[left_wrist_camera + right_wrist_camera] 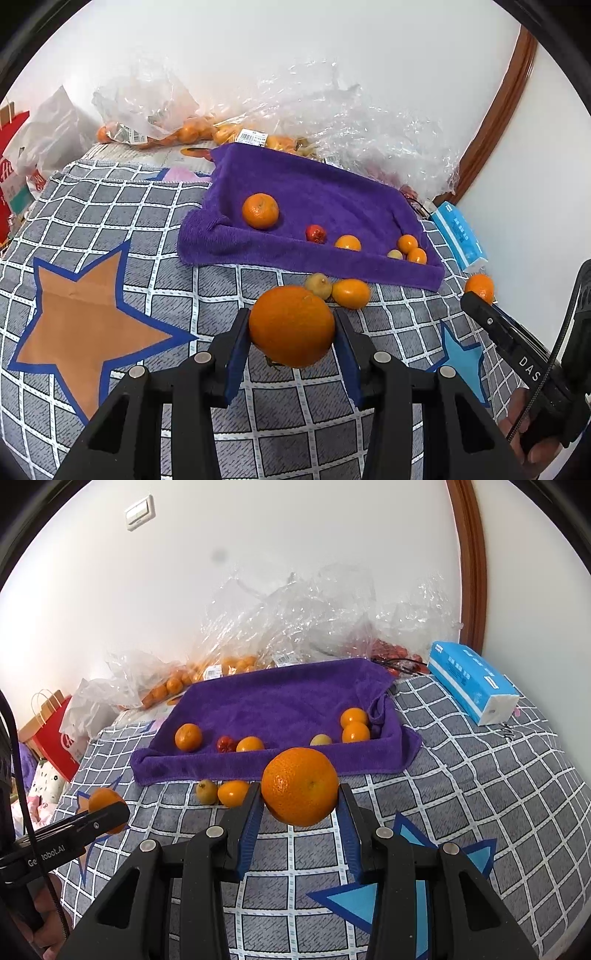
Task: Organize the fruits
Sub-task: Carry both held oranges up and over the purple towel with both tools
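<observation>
Small yellowish fruit (318, 286) and mandarin (351, 293) just before purple towel (314, 184).

The carrying surface is a bed covered by a grey quilt with a white grid and star patches (480, 775). Just ahead of both tongs on it lie a small yellow-green round fruit (206, 791) and a small orange citrus fruit (232, 793), touching each other at the near edge of a purple terry towel (280, 701). Beyond the towel, against the wall, lie crumpled clear plastic bags (295, 627), and right of it a blue tissue pack (469, 681).
</observation>
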`<action>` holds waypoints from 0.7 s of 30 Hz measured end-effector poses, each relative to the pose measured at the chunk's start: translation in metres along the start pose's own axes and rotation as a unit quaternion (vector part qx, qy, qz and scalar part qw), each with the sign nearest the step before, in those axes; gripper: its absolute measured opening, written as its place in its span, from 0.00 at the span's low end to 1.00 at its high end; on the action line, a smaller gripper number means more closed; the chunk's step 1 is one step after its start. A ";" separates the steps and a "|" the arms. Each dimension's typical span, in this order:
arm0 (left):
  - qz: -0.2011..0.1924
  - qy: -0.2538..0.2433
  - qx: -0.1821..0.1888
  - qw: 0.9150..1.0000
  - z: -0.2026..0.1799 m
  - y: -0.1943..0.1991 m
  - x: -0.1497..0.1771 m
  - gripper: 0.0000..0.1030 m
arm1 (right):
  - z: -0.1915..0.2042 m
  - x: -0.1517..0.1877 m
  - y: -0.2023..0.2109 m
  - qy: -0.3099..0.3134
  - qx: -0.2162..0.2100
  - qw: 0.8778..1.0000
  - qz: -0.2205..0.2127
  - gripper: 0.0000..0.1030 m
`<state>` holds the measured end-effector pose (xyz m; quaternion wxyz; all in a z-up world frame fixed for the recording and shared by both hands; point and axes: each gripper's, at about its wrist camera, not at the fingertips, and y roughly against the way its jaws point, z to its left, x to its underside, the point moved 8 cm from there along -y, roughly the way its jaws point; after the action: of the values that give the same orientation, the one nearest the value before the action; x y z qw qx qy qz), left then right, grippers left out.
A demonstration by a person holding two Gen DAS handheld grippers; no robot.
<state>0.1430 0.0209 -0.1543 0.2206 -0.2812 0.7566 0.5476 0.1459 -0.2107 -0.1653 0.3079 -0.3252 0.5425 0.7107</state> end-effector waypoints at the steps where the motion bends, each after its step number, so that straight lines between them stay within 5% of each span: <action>1: 0.002 0.000 0.000 1.000 0.000 -0.002 -0.001 0.40 | -0.001 -0.001 0.000 -0.001 0.001 1.000 0.000 0.39; 21: -0.006 -0.012 -0.003 1.000 -0.009 -0.017 -0.032 0.40 | -0.010 -0.012 -0.020 -0.010 0.000 1.000 -0.002 0.39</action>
<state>0.1778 0.0143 -0.1433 0.2321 -0.2797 0.7509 0.5515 0.1703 -0.2171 -0.1691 0.3150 -0.3188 0.5387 0.7134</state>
